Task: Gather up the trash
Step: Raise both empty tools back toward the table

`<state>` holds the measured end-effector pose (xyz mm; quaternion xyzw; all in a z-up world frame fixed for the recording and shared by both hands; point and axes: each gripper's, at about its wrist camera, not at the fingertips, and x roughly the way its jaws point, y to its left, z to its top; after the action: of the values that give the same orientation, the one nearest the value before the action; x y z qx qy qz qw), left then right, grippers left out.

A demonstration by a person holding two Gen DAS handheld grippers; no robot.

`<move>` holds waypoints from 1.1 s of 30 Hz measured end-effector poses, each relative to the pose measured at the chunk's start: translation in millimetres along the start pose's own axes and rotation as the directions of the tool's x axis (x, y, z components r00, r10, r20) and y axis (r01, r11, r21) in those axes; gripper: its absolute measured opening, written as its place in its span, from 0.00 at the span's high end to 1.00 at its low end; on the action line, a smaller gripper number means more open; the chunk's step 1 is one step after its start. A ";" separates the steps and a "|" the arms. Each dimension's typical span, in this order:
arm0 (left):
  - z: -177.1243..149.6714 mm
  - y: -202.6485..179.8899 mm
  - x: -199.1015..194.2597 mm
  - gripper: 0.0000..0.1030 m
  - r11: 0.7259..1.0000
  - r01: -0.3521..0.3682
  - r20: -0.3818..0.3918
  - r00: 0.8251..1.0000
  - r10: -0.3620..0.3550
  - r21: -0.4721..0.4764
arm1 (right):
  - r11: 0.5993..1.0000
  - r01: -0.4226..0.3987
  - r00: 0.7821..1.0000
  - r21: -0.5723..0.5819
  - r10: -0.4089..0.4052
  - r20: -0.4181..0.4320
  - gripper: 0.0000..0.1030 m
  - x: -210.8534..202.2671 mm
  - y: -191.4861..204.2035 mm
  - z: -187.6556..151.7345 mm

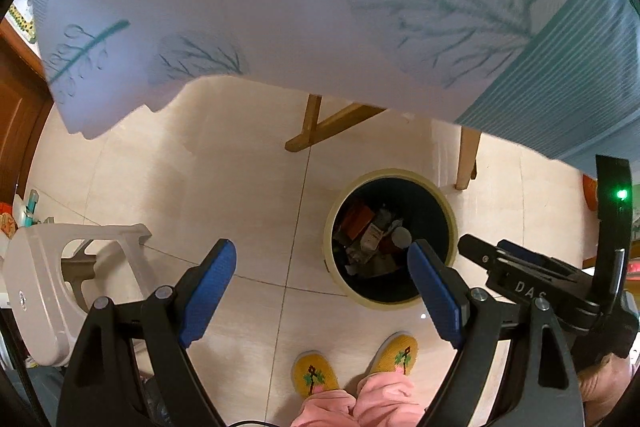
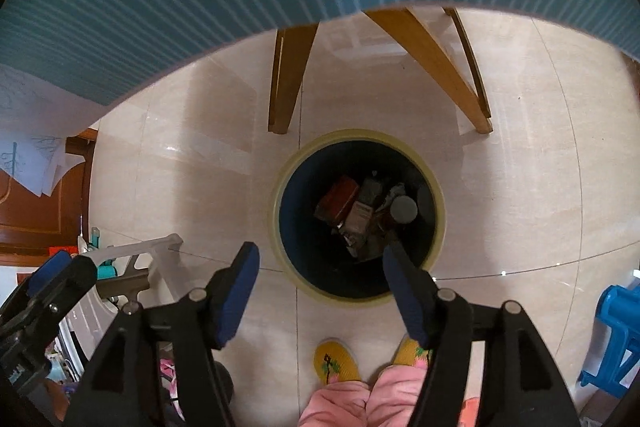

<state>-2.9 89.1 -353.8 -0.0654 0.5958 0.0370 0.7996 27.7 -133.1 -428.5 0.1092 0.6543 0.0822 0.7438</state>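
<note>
Grippers (image 1: 322, 263) (image 2: 320, 263) gape above tiled floor (image 2: 200, 167).

Both grippers pointed steeply down. Left gripper (image 1: 322, 267) jaws spread wide, nothing between pads. Right gripper (image 2: 320, 269) jaws apart, empty too. Yellow slippers (image 1: 316, 375) and pink trouser legs (image 1: 360, 405) below the fingers.

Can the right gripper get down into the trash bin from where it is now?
Probably yes. The right gripper hangs open and empty above the trash bin, pointing steeply down; the bin's mouth is uncovered, and nothing lies between the fingers and the rim.
</note>
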 end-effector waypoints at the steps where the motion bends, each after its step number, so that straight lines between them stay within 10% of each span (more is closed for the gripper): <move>1: 0.5 -0.8 -6.5 0.16 1.000 0.003 0.005 1.000 -0.003 -0.002 | 1.000 -0.003 1.000 -0.001 0.003 0.000 0.37 -3.3 1.1 -0.4; 21: 8.9 5.6 -190.0 0.16 0.996 0.061 0.041 0.997 -0.059 -0.060 | 0.995 0.000 0.993 -0.104 0.012 0.121 0.37 -210.4 63.1 -34.1; 33: 27.4 -10.7 -297.0 0.17 0.987 0.113 0.124 0.984 -0.128 0.118 | 0.982 0.106 0.944 -0.156 -0.050 0.325 0.37 -351.0 101.7 -28.7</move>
<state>-60.8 88.1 -61.1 -0.0544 0.5381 -0.0403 0.8402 -44.3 -126.7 -69.2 0.0307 0.5195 0.0896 0.8492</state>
